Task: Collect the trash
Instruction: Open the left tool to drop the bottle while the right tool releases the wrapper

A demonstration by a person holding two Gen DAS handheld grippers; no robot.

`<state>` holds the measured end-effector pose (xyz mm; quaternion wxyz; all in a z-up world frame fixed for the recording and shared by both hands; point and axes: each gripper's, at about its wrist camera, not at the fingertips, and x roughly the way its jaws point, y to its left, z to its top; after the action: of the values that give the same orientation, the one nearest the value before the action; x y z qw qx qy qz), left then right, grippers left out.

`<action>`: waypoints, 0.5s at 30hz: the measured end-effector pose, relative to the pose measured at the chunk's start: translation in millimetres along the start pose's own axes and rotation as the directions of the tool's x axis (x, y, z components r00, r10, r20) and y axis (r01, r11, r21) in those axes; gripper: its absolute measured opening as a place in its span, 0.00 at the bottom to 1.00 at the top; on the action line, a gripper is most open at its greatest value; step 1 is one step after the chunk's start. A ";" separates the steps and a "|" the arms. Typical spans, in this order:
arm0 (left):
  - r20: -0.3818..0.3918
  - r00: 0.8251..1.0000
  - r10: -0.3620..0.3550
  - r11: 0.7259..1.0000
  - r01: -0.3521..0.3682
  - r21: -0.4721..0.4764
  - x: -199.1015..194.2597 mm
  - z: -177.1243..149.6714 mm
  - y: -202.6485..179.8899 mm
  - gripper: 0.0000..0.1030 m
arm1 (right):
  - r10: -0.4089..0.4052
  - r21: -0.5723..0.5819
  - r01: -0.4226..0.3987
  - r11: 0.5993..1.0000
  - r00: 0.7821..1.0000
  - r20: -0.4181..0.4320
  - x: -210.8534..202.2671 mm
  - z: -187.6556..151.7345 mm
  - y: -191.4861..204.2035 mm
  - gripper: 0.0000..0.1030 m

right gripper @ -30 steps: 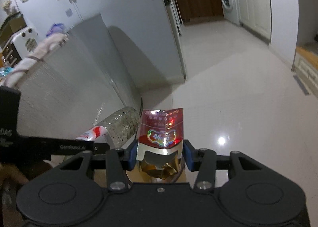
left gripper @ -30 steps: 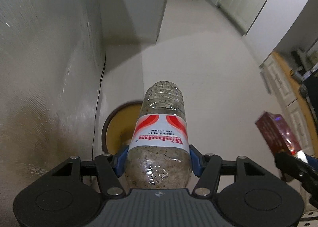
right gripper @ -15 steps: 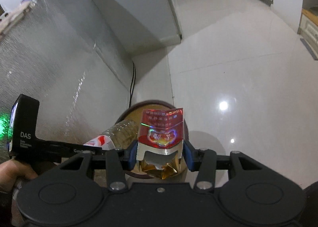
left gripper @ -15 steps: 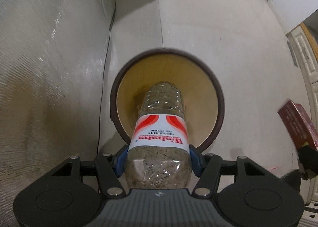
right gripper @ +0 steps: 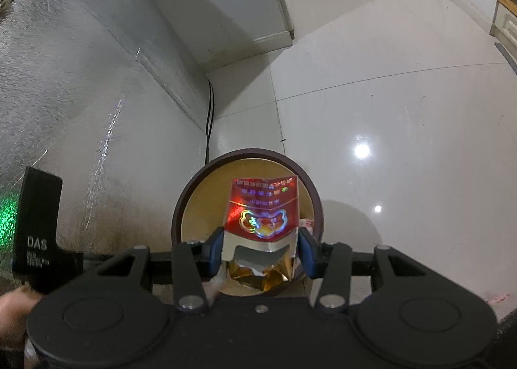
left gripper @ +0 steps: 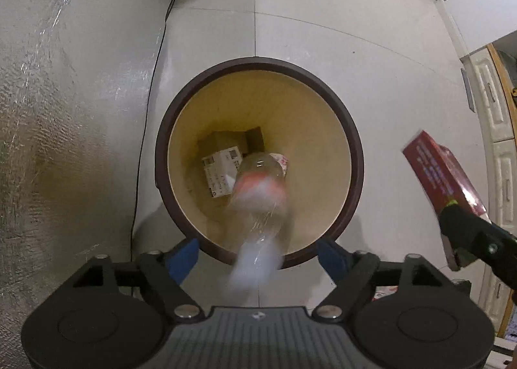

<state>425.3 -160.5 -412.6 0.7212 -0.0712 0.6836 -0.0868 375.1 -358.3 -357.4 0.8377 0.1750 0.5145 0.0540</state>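
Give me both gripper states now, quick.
Left gripper: jaws opening, plastic bottle released, dropping into the trash bin.
Right gripper: shut on the red foil carton.

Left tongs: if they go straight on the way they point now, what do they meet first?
Probably the falling bottle, just released as the left tongs are opening; beyond it, the bin's inside with the boxes.

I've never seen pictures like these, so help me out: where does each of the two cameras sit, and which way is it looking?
Left wrist: on the left gripper, looking steeply down into the bin; its jaws are opening, the blurred bottle falling free between them.
Right wrist: on the right gripper, tilted down over the bin; its pads clamp a red carton; a hand shows at lower left.
Shared: bin, carton, silver wall, floor.
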 end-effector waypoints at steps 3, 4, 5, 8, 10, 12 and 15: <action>0.009 1.000 0.001 1.000 -0.001 -0.007 -3.2 -0.3 0.9 0.84 | 0.000 0.002 0.000 1.000 1.000 -0.006 0.9 2.0 1.7 0.47; 0.018 1.000 0.014 1.000 -0.014 -0.003 -5.3 -1.6 0.7 0.84 | -0.001 0.004 0.001 1.000 1.000 -0.009 2.0 2.6 2.4 0.47; 0.025 0.999 0.026 1.000 -0.026 0.001 -8.1 -3.1 -0.4 0.84 | 0.001 0.003 -0.001 1.000 1.000 -0.012 4.2 3.3 2.8 0.47; 0.037 0.998 0.057 0.998 -0.057 -0.001 -13.3 -4.9 1.9 0.84 | -0.001 0.003 0.001 1.000 1.000 -0.024 11.9 4.7 5.7 0.48; 0.041 0.996 0.081 0.997 -0.081 -0.011 -16.3 -6.3 5.7 0.84 | 0.001 0.002 -0.001 1.000 1.000 -0.030 16.3 4.7 6.1 0.48; 0.046 0.993 0.111 0.994 -0.110 -0.021 -18.6 -8.2 11.0 0.84 | 0.010 0.002 -0.009 1.000 0.999 -0.036 20.8 5.6 7.9 0.49; 0.034 0.991 0.130 0.991 -0.129 -0.038 -20.1 -11.4 19.5 0.84 | 0.058 0.016 -0.058 0.998 0.998 -0.037 27.2 6.5 10.4 0.53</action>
<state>413.5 -136.8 -398.0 0.7363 -0.0412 0.6749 -0.0260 394.3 -342.8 -374.1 0.8247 0.1949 0.5252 0.0778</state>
